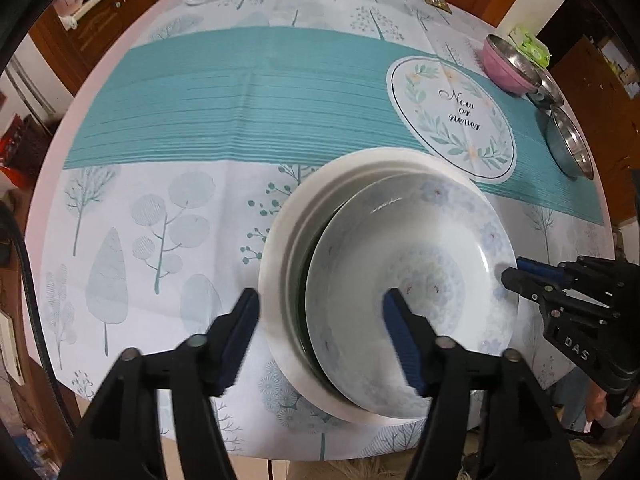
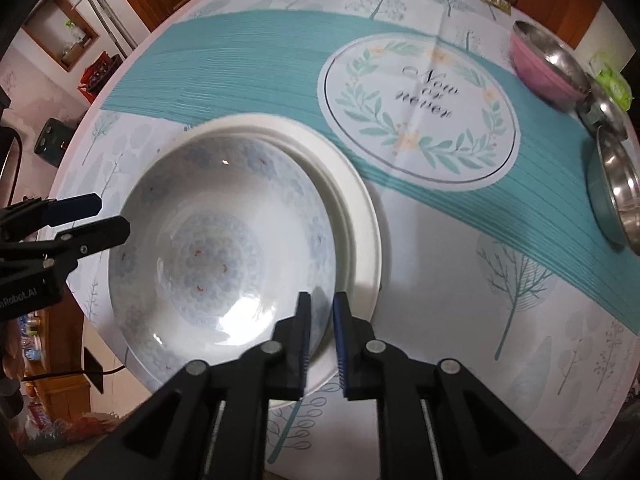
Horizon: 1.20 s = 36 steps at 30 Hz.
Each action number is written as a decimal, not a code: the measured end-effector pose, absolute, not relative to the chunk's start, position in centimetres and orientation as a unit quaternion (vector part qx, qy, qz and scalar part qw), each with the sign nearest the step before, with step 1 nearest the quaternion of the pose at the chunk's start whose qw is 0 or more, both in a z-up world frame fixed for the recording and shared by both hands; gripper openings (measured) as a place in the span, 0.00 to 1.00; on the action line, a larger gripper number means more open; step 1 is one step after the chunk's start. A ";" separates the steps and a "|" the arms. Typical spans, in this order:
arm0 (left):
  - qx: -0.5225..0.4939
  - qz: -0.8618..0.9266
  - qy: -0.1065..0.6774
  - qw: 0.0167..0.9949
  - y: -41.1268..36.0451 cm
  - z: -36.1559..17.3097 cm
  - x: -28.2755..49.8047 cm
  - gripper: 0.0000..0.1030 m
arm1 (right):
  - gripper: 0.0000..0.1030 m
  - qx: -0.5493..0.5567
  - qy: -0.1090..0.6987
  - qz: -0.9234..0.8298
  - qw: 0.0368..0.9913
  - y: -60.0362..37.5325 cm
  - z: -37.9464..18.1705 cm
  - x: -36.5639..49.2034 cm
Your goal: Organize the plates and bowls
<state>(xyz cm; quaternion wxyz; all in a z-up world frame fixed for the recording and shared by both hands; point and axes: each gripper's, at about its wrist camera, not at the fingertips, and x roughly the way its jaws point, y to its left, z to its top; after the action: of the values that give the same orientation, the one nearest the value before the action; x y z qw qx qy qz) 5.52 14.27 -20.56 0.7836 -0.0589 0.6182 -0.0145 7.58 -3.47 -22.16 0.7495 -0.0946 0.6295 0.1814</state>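
Floral deep plate [image 2: 224,248] sat tilted atop stack of white plates [image 2: 360,216] near counter [image 2: 440,280] edge. Right claw [image 2: 321,334] was clenched on its near rim, pads nearly together. Left claw [image 1: 320,320] hung released, jaws wide, over stack's opposite side. Glazed ceramic looked stiff, heavy, slick, chip-prone; rim seemed only hold, thin pinch likely to slip or lever. Pink-sided steel bowl [image 2: 548,64] and other steel bowls [image 2: 616,196] waited well apart at far right.
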 end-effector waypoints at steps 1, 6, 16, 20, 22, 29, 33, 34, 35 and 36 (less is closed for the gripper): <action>-0.059 -0.012 0.615 0.786 14.3 -20.3 5.4 0.69 | 0.21 -0.094 0.625 0.183 0.753 -3.5 -21.8 7.5; -0.074 -0.012 0.596 0.799 13.8 -18.6 4.7 0.72 | 0.30 -0.100 0.597 0.187 0.774 -3.6 -19.6 6.7; -0.087 -0.013 0.528 0.845 10.8 -12.4 1.2 0.81 | 0.31 -0.086 0.559 0.194 0.802 -6.0 -15.7 2.9; -0.101 -0.016 0.511 0.854 9.7 -10.5 -0.1 0.88 | 0.31 -0.080 0.543 0.193 0.813 -7.6 -14.1 1.2; -0.106 -0.015 0.505 0.856 9.0 -9.8 -0.8 0.89 | 0.31 -0.074 0.534 0.190 0.821 -8.8 -13.2 0.3; -0.077 -0.039 0.503 0.860 5.1 -8.1 -1.5 0.94 | 0.31 -0.036 0.513 0.171 0.840 -13.1 -10.9 -2.0; -0.054 -0.062 0.496 0.864 2.7 -7.4 -1.2 0.99 | 0.31 -0.009 0.506 0.151 0.849 -15.3 -9.9 -2.5; -0.048 -0.066 0.494 0.866 2.3 -7.3 -1.1 0.99 | 0.31 -0.006 0.504 0.146 0.851 -15.6 -9.7 -2.5; -0.042 -0.071 0.491 0.867 1.8 -7.0 -0.8 0.99 | 0.31 -0.002 0.501 0.140 0.854 -16.0 -9.5 -2.5; -0.038 -0.078 0.489 0.868 1.3 -6.8 -0.6 0.99 | 0.31 0.003 0.499 0.131 0.857 -16.6 -9.3 -2.5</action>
<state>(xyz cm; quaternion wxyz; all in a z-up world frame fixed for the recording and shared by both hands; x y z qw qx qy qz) -0.57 1.29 -6.83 0.8682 -0.0381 0.4887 -0.0775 -2.50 -16.58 -9.27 0.8570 0.0028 0.4986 0.1305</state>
